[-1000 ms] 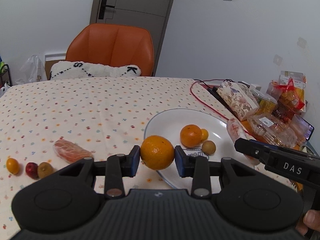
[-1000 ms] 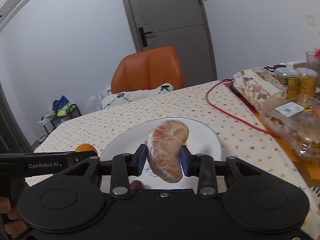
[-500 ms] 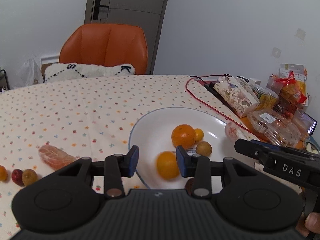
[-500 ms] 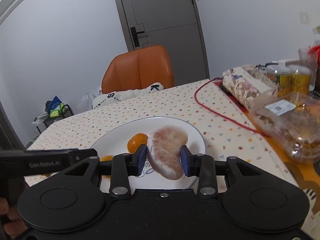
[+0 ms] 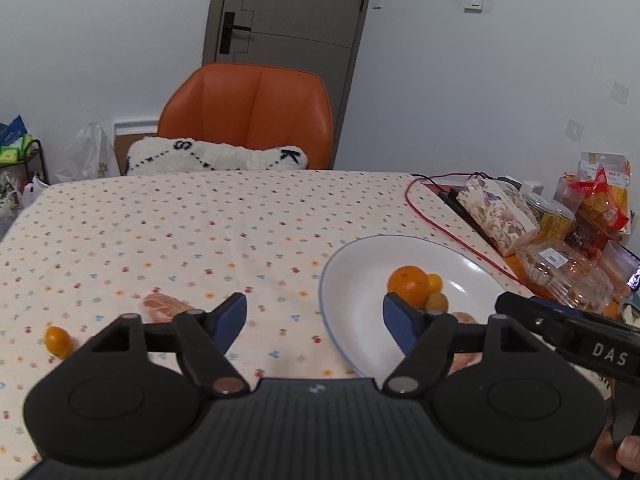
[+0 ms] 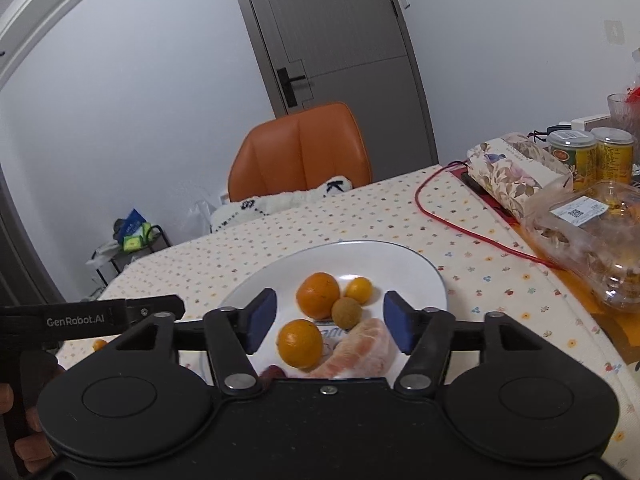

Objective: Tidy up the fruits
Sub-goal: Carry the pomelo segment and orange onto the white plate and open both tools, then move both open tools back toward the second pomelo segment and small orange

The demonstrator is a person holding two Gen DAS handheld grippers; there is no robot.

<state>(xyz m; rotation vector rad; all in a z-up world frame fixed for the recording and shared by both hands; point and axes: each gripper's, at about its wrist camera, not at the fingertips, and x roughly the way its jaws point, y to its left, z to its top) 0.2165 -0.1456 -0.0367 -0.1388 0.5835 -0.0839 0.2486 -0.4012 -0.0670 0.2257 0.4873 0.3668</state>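
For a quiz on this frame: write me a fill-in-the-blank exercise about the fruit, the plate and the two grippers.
1. The two oranges lie on the white ____.
2. Both the left gripper and right gripper have jaws that are ____.
3. The wrapped pomelo segment left on the tablecloth lies ____ the plate.

Missing words: plate; open; outside

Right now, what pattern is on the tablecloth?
The tablecloth is cream with small scattered multicoloured fruit-like dots, clearest in the left wrist view.
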